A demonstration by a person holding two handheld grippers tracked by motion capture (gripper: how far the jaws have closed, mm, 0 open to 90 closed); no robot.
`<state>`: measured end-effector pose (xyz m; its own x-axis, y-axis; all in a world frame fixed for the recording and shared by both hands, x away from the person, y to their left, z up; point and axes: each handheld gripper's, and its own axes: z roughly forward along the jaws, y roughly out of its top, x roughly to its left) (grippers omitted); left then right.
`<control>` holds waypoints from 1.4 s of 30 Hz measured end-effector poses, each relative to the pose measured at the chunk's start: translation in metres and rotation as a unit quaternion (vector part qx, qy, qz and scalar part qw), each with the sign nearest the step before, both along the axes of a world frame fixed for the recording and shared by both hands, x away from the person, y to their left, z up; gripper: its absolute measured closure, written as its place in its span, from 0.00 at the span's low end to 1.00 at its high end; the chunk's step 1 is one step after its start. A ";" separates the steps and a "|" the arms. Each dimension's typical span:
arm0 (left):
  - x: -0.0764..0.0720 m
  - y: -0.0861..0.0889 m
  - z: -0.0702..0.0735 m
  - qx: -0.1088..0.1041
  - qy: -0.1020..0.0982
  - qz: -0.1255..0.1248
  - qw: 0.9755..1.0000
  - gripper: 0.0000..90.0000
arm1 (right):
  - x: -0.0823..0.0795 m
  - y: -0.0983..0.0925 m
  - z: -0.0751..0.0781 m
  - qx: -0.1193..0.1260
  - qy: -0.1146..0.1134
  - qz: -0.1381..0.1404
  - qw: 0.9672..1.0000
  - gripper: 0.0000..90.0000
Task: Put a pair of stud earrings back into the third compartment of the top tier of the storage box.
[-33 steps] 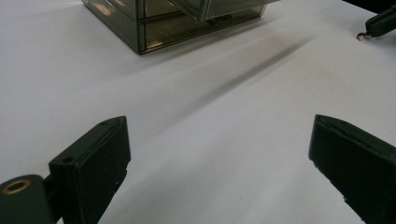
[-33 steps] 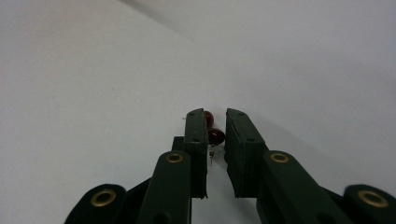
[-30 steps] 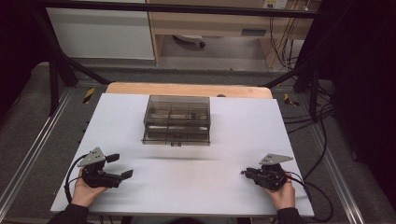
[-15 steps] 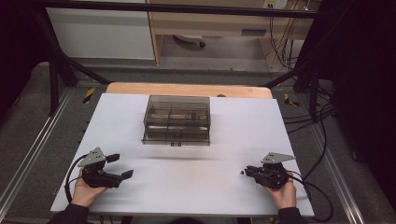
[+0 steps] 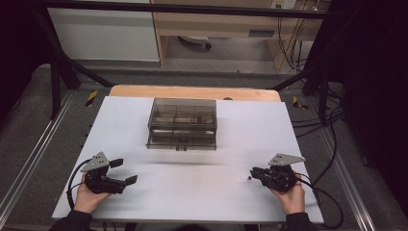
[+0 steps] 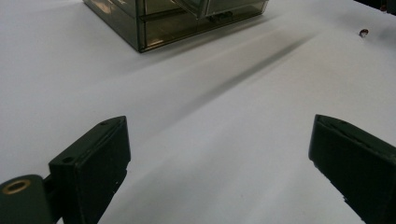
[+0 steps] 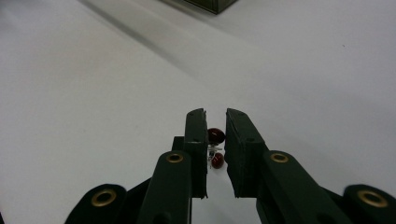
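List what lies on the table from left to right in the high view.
left gripper → smoky clear drawer box → small dark red object → right gripper

A smoky, see-through plastic drawer box (image 5: 182, 123) stands upright on the white counter (image 5: 144, 192), at the middle of its far half. Inside, thin walls divide it into small compartments, and the front shows two levels of drawers. In the left gripper view its corner (image 6: 154, 28) shows, with one upper drawer standing a little out from the front.

Two small dark red round pieces (image 7: 215, 136) with thin metal wires lie on the counter, near the right front part. In the right gripper view they sit in the narrow gap between the two black tongs; I cannot tell if the tongs touch them.
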<state>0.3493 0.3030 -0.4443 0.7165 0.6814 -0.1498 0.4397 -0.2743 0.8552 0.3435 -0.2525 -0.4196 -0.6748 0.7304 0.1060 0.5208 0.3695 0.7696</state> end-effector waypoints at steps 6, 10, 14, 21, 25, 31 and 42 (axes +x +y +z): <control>0.000 0.000 0.000 0.001 0.000 0.001 1.000 0.06 | 0.002 0.008 0.008 0.008 -0.008 0.010 1.000 0.88; 0.000 0.000 0.000 0.002 -0.002 0.001 1.000 0.06 | 0.004 0.014 0.014 0.012 -0.011 0.014 1.000 0.88; 0.000 0.000 0.000 0.001 -0.001 0.002 1.000 0.06 | 0.006 0.022 0.020 0.015 -0.017 0.020 1.000 0.88; 0.000 0.000 0.000 0.002 -0.001 0.002 1.000 0.06 | 0.009 0.035 0.033 0.022 -0.031 0.033 0.999 0.88; 0.000 0.000 0.000 0.002 -0.001 0.002 1.000 0.06 | 0.012 0.044 0.040 0.029 -0.036 0.038 0.998 0.88; 0.000 0.000 0.000 0.002 -0.001 0.002 1.000 0.06 | 0.018 0.057 0.052 0.034 -0.047 0.044 0.997 0.88; 0.000 0.000 0.000 0.002 0.000 0.001 1.000 0.06 | 0.031 0.080 0.068 0.041 -0.057 0.050 0.996 0.88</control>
<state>0.3492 0.3034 -0.4447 0.7145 0.6840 -0.1471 0.4411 -0.2772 0.8536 0.3749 -0.1725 -0.3518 -0.7548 0.6509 0.0814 0.3918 0.3477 0.8518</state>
